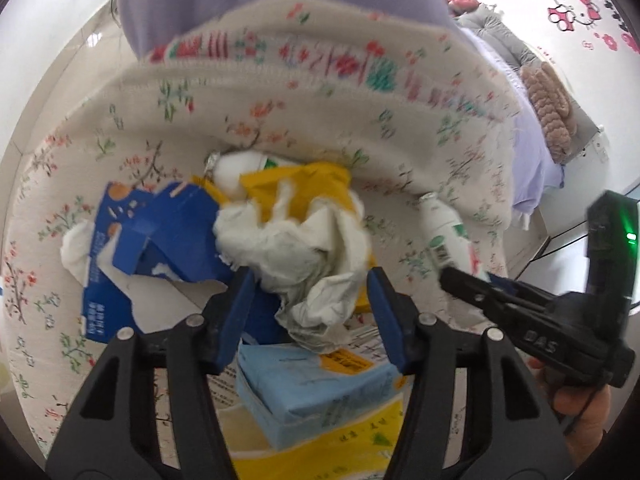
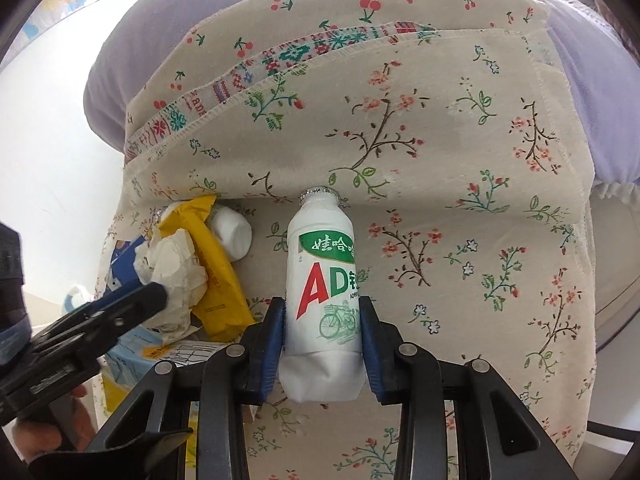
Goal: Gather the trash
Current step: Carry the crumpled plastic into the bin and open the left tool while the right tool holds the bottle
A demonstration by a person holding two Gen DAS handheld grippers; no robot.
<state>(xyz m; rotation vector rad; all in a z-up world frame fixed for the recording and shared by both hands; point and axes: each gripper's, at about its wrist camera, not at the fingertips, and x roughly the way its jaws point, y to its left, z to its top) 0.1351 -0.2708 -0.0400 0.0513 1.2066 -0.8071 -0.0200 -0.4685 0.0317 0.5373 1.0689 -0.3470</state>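
The surface was a cream floral cloth with a patterned woven band along its fold, draped over a lilac cushion behind it. In the left wrist view, a white wall with pink Hello Kitty stickers rose at the far right, above a grey padded seat and a brown knitted cushion.

The right gripper had its blue-padded jaws pressed against both sides of a white AD drink bottle, which lay on the cloth with its foil cap pointing away.

The left gripper held its jaws apart around a crumpled white paper wad; whether the pads touched it could not be told. The wad lay in a heap on the cloth with a yellow wrapper, a torn blue carton, a pale blue tissue pack and a 2nd white bottle.
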